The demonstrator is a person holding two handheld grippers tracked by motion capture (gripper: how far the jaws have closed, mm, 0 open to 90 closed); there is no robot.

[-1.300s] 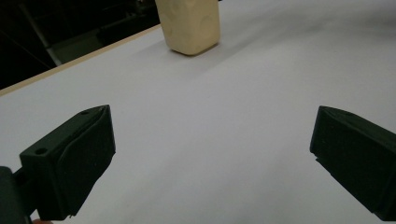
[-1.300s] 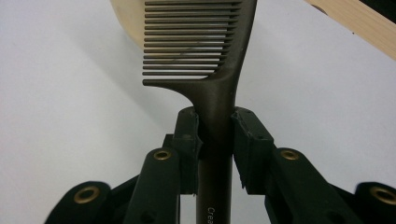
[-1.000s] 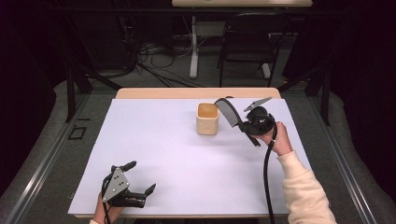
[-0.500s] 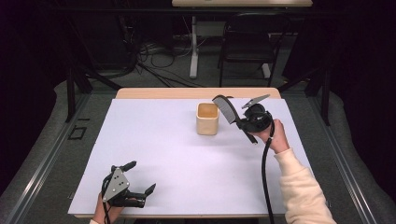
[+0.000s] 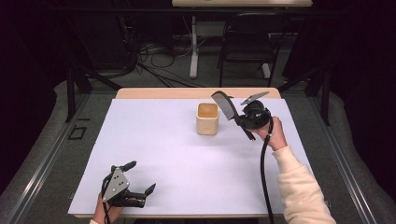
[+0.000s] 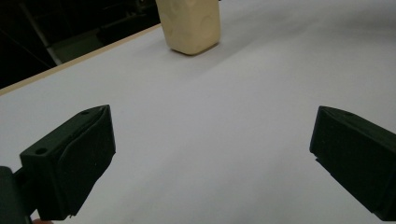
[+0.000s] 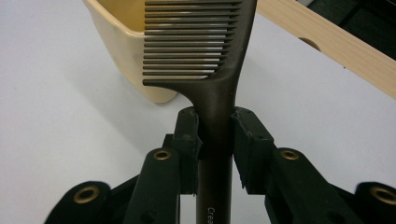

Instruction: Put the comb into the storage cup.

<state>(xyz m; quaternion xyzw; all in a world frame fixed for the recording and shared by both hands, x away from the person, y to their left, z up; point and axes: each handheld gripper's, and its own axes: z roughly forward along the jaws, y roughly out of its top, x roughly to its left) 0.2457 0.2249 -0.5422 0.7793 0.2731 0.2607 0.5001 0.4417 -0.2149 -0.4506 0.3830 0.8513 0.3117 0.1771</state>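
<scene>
beside the cup (image 5: pixel 207 118), on its right, right gripper (image 5: pixel 239 117) clamped on a comb (image 5: pixel 225 106), fingers (image 7: pixel 189 135) tight on the handle. since a second ago, raised and tipped a little more upright, teeth end nearer the rim. probably about to drop the comb in. cup looks empty. at the near surface (image 5: pixel 168 154) edge, left gripper (image 5: pixel 140 181) unmoved, spread wide, holding nothing.
</scene>
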